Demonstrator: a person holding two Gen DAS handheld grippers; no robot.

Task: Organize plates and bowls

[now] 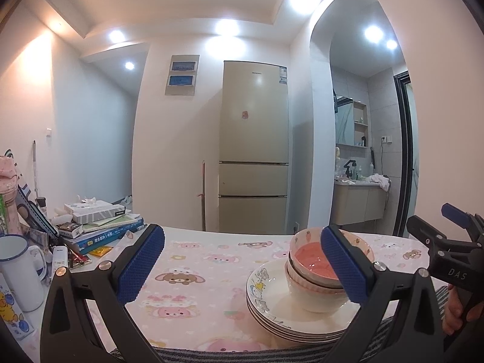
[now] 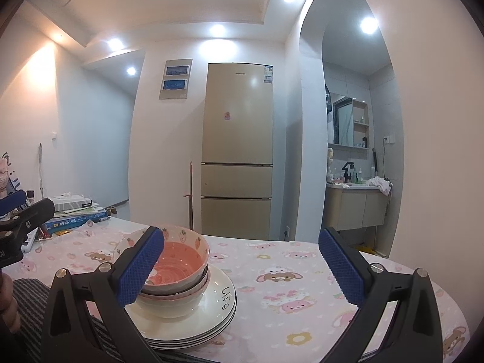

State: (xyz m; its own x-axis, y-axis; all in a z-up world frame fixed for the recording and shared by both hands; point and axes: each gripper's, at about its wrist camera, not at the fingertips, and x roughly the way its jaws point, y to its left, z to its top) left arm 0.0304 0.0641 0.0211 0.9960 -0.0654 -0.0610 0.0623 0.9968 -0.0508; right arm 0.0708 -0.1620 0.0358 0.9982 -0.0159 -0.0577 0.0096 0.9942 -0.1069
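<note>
A stack of white plates [image 1: 272, 305] [image 2: 217, 311] rests near the table's front edge. Nested bowls sit on it, the top bowl [image 1: 308, 257] [image 2: 184, 260] pink inside with a strawberry pattern. My left gripper [image 1: 242, 269] is open, held above the table to the left of the stack; its right finger overlaps the bowls in the view. My right gripper [image 2: 242, 269] is open too, to the right of the stack, its left finger in front of the bowls. Neither holds anything. Each gripper shows at the edge of the other's view.
A pink cartoon tablecloth [image 1: 196, 272] [image 2: 302, 287] covers the table. Books and a tissue box [image 1: 99, 220] pile at the left with a white enamel mug [image 1: 18, 272]. A striped cloth [image 2: 30, 302] lies at the near edge. A fridge [image 1: 254, 145] stands behind.
</note>
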